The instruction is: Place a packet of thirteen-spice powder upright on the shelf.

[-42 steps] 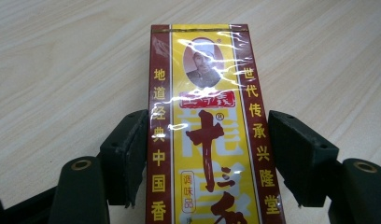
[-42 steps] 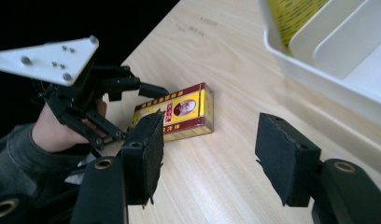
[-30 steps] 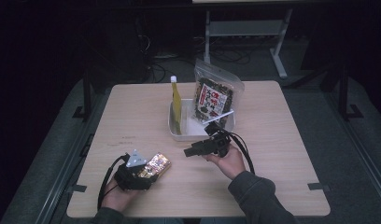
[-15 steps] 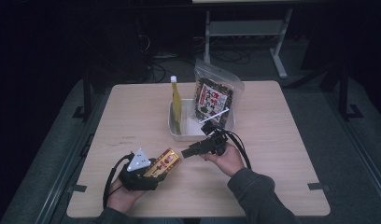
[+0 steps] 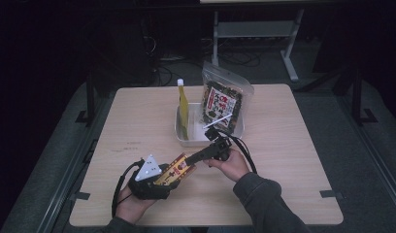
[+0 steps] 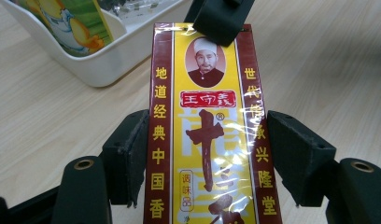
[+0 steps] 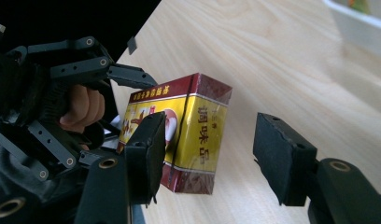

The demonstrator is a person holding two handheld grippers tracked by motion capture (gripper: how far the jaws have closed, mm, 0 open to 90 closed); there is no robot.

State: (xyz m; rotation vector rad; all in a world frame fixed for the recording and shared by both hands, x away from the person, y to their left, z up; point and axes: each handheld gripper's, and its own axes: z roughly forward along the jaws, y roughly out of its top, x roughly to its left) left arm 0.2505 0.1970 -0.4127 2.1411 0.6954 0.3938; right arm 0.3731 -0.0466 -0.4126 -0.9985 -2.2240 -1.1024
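you've lifted the spice box (image 5: 175, 169) off the table in your left gripper (image 5: 163, 175), jaws clamped on it; your right gripper's (image 5: 195, 158) jaws, just narrowing, straddle its far end, ready for handover.

Left claw (image 5: 169, 172) gripping; right claw (image 7: 207, 154) closing, jaws apart.

Spice box (image 6: 207, 135): yellow face, maroon borders, red label. Tray (image 5: 182, 138): white. Table (image 5: 293, 145): pale wood grain.
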